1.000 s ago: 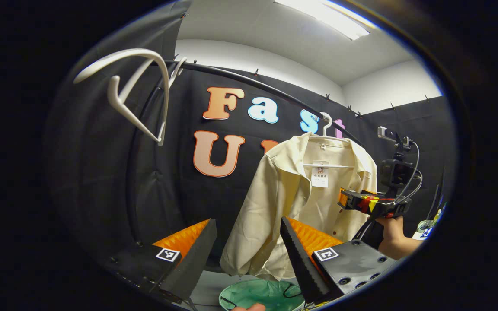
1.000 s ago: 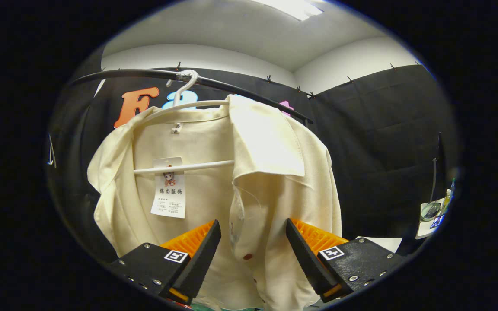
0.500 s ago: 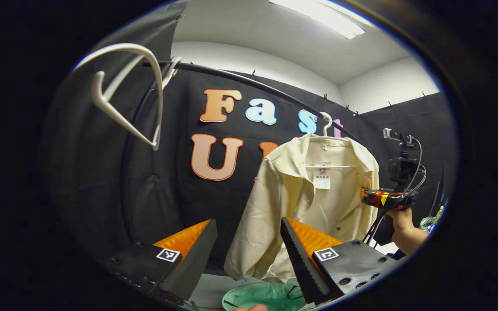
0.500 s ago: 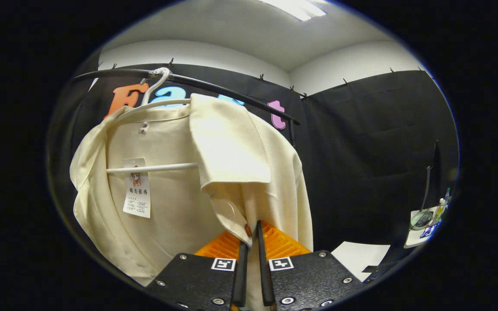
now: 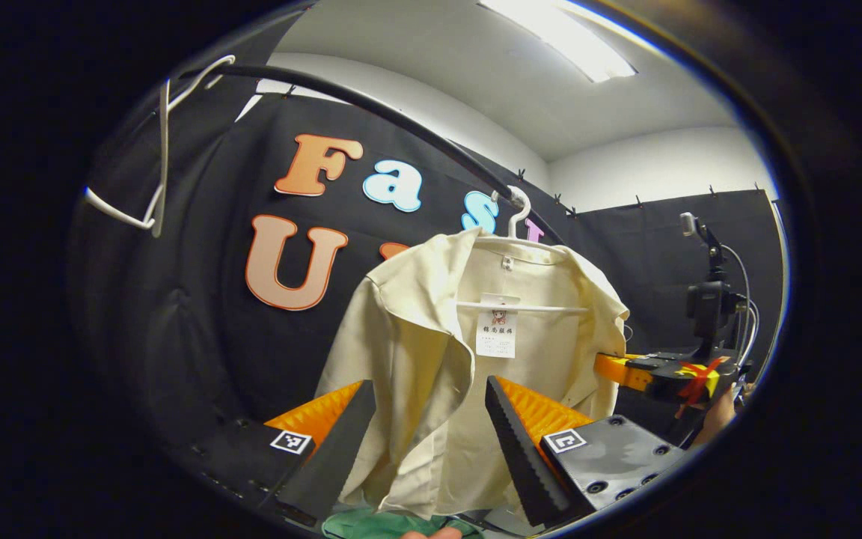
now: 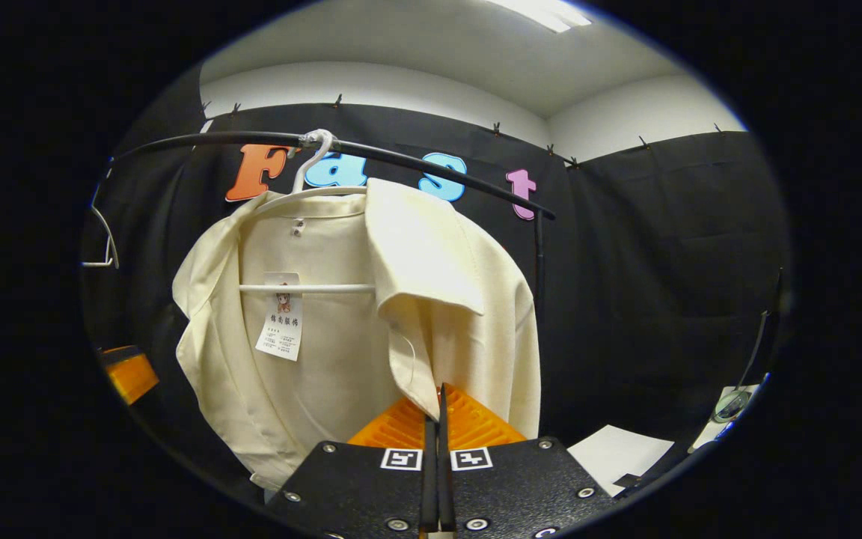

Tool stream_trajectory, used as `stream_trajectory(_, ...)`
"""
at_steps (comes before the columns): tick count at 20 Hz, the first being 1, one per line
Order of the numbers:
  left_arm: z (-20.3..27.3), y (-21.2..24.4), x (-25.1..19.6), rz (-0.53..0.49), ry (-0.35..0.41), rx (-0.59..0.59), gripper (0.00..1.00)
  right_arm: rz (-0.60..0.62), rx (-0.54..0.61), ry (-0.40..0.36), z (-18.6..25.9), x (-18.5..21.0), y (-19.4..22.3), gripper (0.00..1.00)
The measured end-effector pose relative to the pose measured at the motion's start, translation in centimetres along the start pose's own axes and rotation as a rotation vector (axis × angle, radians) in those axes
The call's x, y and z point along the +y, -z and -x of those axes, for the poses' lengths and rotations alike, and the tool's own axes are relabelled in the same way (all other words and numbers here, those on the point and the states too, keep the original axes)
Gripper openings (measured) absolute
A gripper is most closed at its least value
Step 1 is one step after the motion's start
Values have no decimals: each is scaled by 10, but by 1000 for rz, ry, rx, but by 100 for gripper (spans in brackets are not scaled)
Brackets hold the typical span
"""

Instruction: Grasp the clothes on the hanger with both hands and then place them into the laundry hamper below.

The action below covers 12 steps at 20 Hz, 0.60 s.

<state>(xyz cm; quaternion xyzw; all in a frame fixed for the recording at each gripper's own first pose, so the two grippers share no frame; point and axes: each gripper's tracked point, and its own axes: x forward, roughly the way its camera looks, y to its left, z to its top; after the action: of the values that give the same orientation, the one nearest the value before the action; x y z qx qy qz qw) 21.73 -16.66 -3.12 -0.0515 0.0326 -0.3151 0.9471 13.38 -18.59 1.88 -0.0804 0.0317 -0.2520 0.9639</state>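
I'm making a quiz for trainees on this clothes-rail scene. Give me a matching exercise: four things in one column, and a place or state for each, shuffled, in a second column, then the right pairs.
Column A
1. right tool
2. left tool
3. cream shirt
4. empty white hanger

Column B
a. open, with the shirt's front edge hanging between its fingers
b. hangs bare at the far end of the black rail
c. shut on the shirt's front edge
d. draped on a white hanger, a paper tag inside the collar

Pairs: 1-c, 2-a, 3-d, 4-b
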Motion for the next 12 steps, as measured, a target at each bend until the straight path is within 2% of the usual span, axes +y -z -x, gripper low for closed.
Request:
stream_trajectory(1,-15,5,-1,7,3,10,96,2,0,-9,1,0,-1,0)
stream_trajectory(4,-56,23,-5,-11,-18,27,97,-3,3,-30,3,0,-2,0)
stream_trajectory(5,-70,29,-5,-29,-31,34,93,-3,3,-39,4,2,-2,0)
stream_trajectory(6,-82,34,-1,-51,-55,33,97,1,1,-46,3,4,-2,0)
stream_trajectory(9,-106,47,20,-122,-155,30,97,15,1,-61,4,5,0,0)
stream_trajectory(12,-120,64,28,-134,-165,53,100,8,-6,-71,3,5,-2,0)
